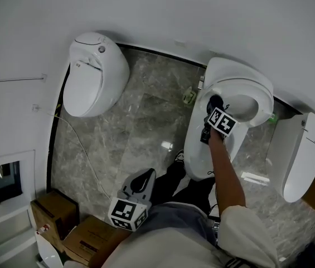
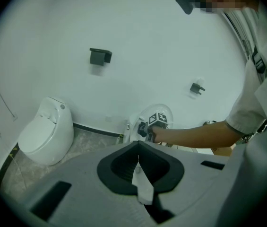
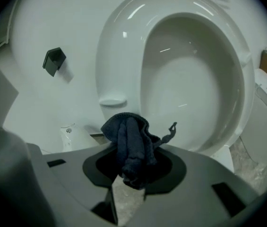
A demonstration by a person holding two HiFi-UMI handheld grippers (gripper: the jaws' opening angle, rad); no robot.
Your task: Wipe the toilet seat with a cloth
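Toilet seat point(image 3: 119, 51) backs onto the wall point(image 1: 202, 15) - second toilet point(image 1: 302, 155) close on one side, open floor point(image 1: 140, 121) on the other. Right gripper point(image 3: 129, 174) is clamped on the dark cloth point(image 3: 132, 145), bunched right by the seat's lower rim. Left gripper point(image 2: 138, 169) hangs well back from the seat, closed on nothing.
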